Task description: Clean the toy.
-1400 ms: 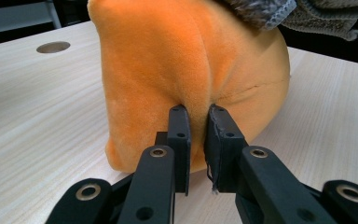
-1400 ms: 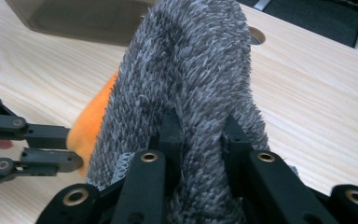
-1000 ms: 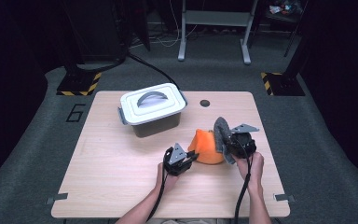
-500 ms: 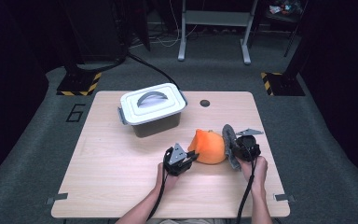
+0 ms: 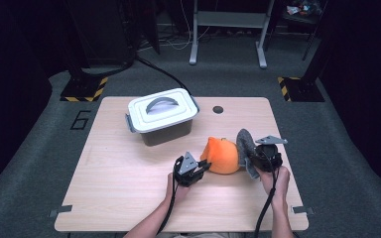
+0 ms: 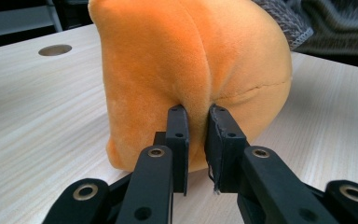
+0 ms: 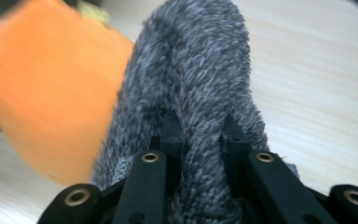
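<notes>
Near the table's front right, the orange plush toy (image 5: 222, 156) sits on the wood, its seam fold pinched in the left gripper (image 6: 197, 116), jaws nearly together. Just beside it, touching on the right, the grey fuzzy cloth (image 5: 244, 144) stands bunched in the right gripper (image 7: 200, 128), jaws clamped on a thick fold. Risk: the left bite is shallow, so a tug may slip it off the plush. Lidded bin (image 5: 161, 115) stands well apart behind.

Orange plush toy (image 5: 222, 154) – grey fuzzy cloth (image 5: 244, 144) – white-lidded box (image 5: 162, 114), pale wood table (image 5: 114, 188).
</notes>
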Action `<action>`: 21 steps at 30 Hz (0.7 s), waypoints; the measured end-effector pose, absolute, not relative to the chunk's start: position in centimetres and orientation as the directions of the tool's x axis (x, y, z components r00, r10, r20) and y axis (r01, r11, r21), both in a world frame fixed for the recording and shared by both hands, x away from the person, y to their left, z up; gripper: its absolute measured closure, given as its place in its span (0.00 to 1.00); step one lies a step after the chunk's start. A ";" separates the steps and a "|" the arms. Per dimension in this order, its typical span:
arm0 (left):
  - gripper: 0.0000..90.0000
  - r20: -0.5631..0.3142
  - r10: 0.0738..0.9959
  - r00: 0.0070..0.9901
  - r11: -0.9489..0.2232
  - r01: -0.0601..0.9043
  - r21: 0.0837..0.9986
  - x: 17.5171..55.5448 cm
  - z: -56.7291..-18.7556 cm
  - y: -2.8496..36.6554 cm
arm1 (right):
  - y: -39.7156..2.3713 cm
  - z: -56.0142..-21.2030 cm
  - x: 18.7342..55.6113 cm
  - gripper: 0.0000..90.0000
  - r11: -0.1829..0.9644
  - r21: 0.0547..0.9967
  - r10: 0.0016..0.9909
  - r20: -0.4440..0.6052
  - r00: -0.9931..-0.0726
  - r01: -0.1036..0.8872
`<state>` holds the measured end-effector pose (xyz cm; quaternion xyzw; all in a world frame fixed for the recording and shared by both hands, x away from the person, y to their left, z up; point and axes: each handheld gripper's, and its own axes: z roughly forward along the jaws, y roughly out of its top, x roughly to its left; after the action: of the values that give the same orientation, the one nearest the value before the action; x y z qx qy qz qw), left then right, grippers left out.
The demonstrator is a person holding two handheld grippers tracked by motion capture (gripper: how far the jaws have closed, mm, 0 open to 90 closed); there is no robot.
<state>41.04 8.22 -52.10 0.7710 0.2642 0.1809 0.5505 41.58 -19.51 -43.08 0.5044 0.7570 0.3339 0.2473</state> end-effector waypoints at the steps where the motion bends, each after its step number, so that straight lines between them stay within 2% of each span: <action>1: 0.88 -0.013 0.605 0.796 -0.249 0.205 0.947 41.0 -52.1 8.3 | -19.3 -42.6 41.5 0.84 0.275 0.760 0.925 -0.041 -0.379 0.589; 12: 0.88 -0.016 0.600 0.799 -0.234 0.196 0.952 41.0 -52.1 8.4 | -14.3 -39.2 41.5 0.84 0.340 0.800 0.863 -0.055 -0.503 0.494; 15: 0.88 -0.016 0.598 0.802 -0.238 0.197 0.951 41.0 -52.1 8.4 | -12.6 -39.6 42.1 0.84 0.380 0.774 0.848 -0.074 -0.525 0.506; 21: 0.87 -0.016 0.600 0.800 -0.238 0.197 0.951 41.0 -52.1 8.4 | -11.5 -40.8 42.7 0.84 0.409 0.749 0.856 -0.117 -0.504 0.521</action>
<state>41.01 8.41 -52.06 0.7658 0.2603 0.1799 0.5599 42.73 -11.46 -40.85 0.4297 0.8009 0.3328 0.2515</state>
